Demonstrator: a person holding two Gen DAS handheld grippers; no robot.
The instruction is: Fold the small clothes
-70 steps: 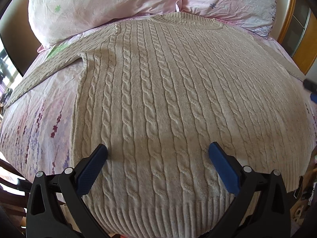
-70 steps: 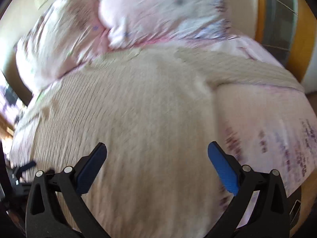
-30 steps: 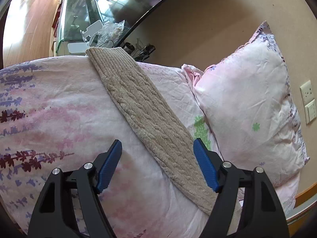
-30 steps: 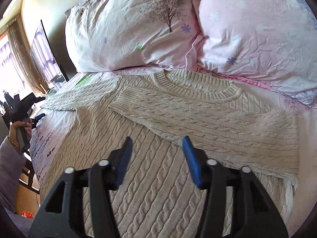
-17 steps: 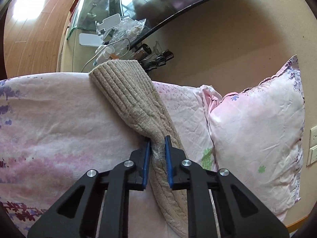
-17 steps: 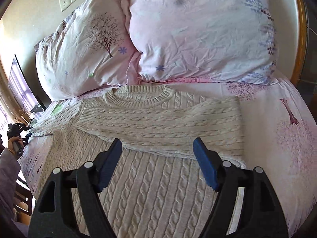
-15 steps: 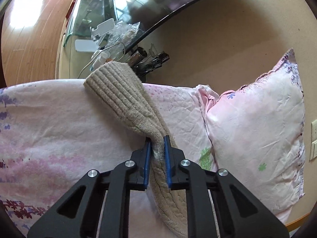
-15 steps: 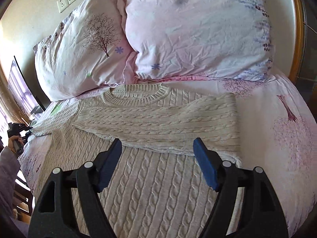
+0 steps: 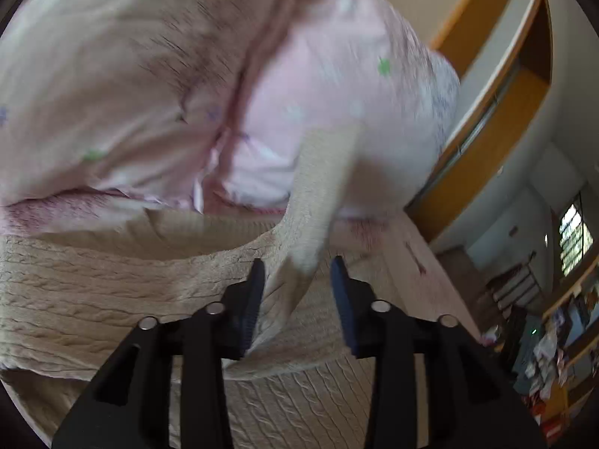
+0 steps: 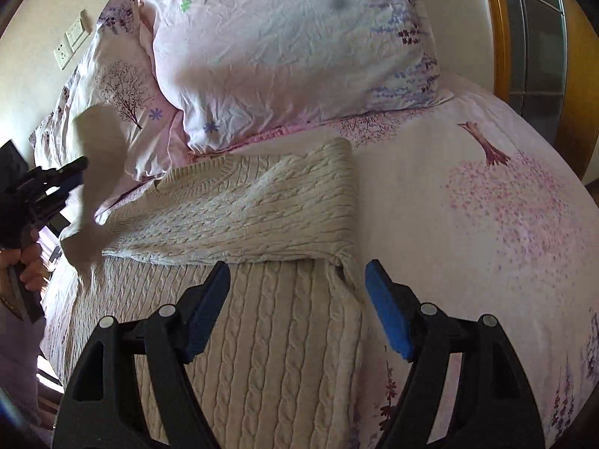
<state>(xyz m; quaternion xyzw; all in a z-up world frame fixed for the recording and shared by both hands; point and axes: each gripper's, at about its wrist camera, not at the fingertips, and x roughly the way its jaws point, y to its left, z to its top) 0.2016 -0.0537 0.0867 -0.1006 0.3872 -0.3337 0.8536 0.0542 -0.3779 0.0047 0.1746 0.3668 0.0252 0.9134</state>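
Left wrist view: blurred, camera in motion.
Left gripper (image 9: 297, 292): jaws partly apart at lower centre, the sleeve (image 9: 318, 202) running up between them toward frame centre. Cloth touched the left pad; a gap showed at the right pad. Could not tell whether it gripped or had let go.
Sweater (image 9: 112, 292): cream cable knit filling the lower left, a folded layer lying across it.
Pillows (image 9: 187, 75): pink, across the upper half of the frame.

Right wrist view: sharp.
Right gripper (image 10: 295, 307): jaws wide apart at bottom centre, holding nothing, hovering above the sweater (image 10: 269, 336) body.
Right sleeve (image 10: 243, 217): folded flat across the chest at mid frame, below the pillows (image 10: 292, 48).
Left sleeve (image 10: 90, 202): lifted and blurred at the left edge, beside the left gripper (image 10: 65, 179).
Bedsheet (image 10: 486, 224): pink floral, right half.

Progress: early to middle, by my read. One sleeve in; second sleeve not yet laid flat; body folds not yet done.
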